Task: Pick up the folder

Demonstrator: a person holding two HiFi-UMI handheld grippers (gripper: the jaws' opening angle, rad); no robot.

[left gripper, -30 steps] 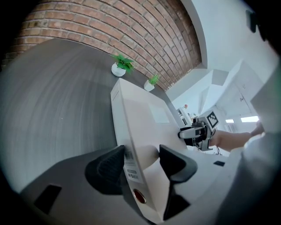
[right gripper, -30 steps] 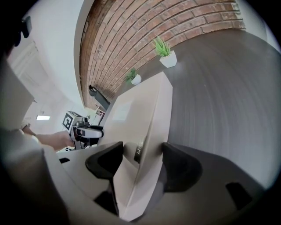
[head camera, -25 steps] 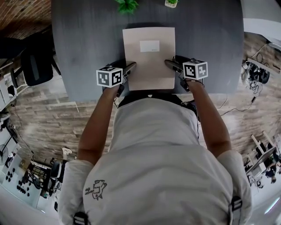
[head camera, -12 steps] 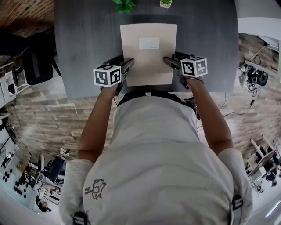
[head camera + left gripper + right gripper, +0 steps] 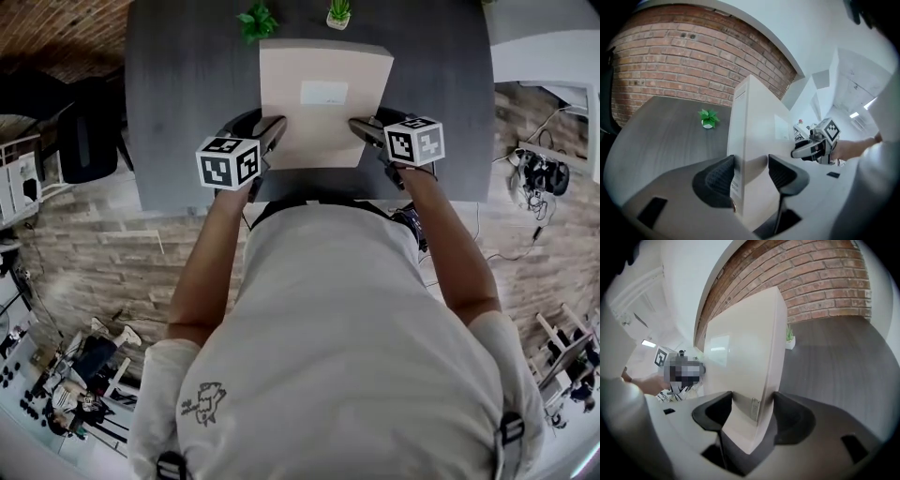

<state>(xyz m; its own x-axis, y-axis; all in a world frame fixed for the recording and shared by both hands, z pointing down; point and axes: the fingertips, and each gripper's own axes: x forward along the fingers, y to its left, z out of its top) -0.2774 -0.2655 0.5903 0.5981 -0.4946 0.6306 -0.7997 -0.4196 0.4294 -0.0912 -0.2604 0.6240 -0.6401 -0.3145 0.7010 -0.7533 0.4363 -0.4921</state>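
The beige folder (image 5: 323, 103) with a white label hangs above the dark grey table (image 5: 187, 94), held between both grippers at its near corners. My left gripper (image 5: 272, 131) grips its left edge; its jaws are closing with the folder's spine (image 5: 750, 122) between the pads. In the left gripper view that gripper (image 5: 750, 171) has one pad on the spine and the other on the cover. My right gripper (image 5: 361, 129) clamps the right edge. In the right gripper view this gripper (image 5: 752, 411) presses both pads on the folder (image 5: 740, 357).
Two small potted plants (image 5: 255, 21) (image 5: 337, 13) stand at the table's far edge, beyond the folder. A dark chair (image 5: 80, 131) is left of the table. A brick wall lies behind the table, and a white desk (image 5: 544, 56) is to the right.
Both grippers have risen with the folder in them. The folder has left the table top and now looks larger and tilted, its far edge nearer the plants.
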